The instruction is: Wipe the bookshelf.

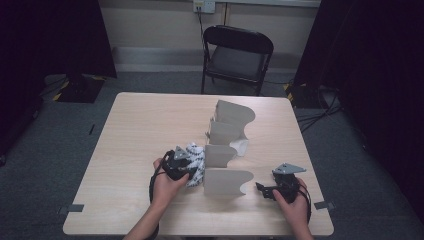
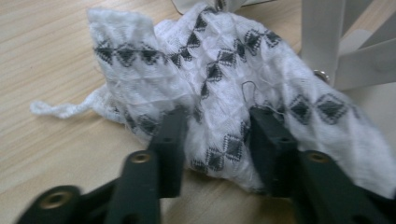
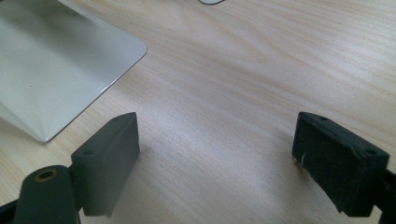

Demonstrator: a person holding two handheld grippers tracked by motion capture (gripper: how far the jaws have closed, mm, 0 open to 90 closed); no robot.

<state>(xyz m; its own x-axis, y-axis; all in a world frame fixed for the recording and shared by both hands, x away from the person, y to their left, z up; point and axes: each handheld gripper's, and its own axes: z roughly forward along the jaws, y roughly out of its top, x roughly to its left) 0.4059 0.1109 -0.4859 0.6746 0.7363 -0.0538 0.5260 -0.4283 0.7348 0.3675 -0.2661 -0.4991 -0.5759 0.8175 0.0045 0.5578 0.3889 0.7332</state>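
A crumpled white cloth with black diamond patterns (image 1: 196, 161) (image 2: 224, 79) lies on the wooden table (image 1: 140, 130), against the left side of a white rack of upright wavy panels (image 1: 227, 132). My left gripper (image 1: 191, 172) (image 2: 217, 123) is shut on a bunched fold of the cloth, which bulges between its two black pads. My right gripper (image 1: 260, 189) (image 3: 215, 135) rests near the table's front right, open, with bare wood between its jaws. The corner of the rack's nearest panel (image 3: 56, 65) lies just ahead and to the left of it.
A black folding chair (image 1: 237, 55) stands beyond the table's far edge. Rack panels (image 2: 327, 37) rise just behind the cloth. Cables run across the floor at the right. The table's left half and far side are open wood.
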